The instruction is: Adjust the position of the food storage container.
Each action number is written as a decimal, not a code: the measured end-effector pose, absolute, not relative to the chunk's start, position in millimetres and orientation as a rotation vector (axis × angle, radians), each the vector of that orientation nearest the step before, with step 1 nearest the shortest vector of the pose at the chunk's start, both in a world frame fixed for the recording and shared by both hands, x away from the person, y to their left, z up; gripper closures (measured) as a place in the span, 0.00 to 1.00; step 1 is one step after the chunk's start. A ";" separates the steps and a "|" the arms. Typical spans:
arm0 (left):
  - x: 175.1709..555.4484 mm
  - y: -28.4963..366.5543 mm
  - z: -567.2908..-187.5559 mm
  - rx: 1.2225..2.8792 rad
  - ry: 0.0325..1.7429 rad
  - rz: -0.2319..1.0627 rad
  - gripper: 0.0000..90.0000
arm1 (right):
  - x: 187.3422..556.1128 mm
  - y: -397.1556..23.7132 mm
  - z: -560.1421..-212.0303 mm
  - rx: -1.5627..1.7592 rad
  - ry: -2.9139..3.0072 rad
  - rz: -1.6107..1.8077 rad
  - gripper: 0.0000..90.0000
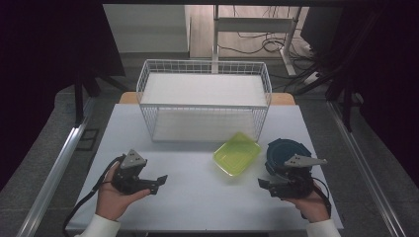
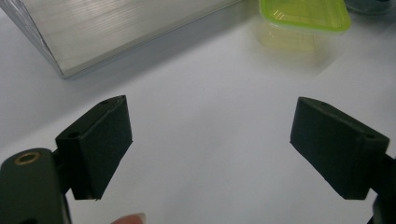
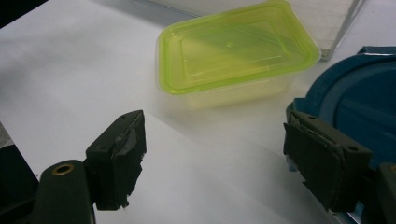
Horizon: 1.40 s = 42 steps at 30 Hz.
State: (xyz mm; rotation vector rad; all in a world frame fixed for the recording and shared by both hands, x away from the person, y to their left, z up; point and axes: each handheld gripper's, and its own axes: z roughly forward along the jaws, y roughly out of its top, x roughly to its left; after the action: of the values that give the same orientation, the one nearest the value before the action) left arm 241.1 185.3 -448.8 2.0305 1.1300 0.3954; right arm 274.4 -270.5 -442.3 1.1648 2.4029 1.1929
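Note:
A yellow-green lidded plastic box (image 1: 236, 153) lies on the white table (image 1: 197, 197), just in front of a white wire basket (image 1: 204, 98). A round dark-blue lidded container (image 1: 286, 150) sits to its right. My left gripper (image 1: 157, 183) rests low at the table's left, open, nothing between its pads; the green box (image 2: 303, 16) lies far ahead of it. My right gripper (image 1: 264, 186) is open at the front right. The green box (image 3: 236, 51) lies ahead of its jaws. The blue container (image 3: 362, 100) sits right behind its right pad (image 3: 322, 158).
The wire basket holds a flat white liner (image 2: 121, 28) and stands at the table's back middle. Metal rails (image 1: 59, 168) run along both sides of the table. A desk frame and cables (image 1: 267, 39) lie on the floor behind.

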 end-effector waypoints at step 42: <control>238.7 185.9 -467.8 2.096 1.161 0.324 0.15 | 316.7 -287.5 -415.9 1.301 2.413 1.027 0.70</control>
State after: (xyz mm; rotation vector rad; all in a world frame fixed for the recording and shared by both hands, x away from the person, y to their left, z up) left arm 238.7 185.9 -467.8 2.0964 1.1607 0.3242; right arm 316.7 -287.5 -415.9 1.3015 2.4126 1.0266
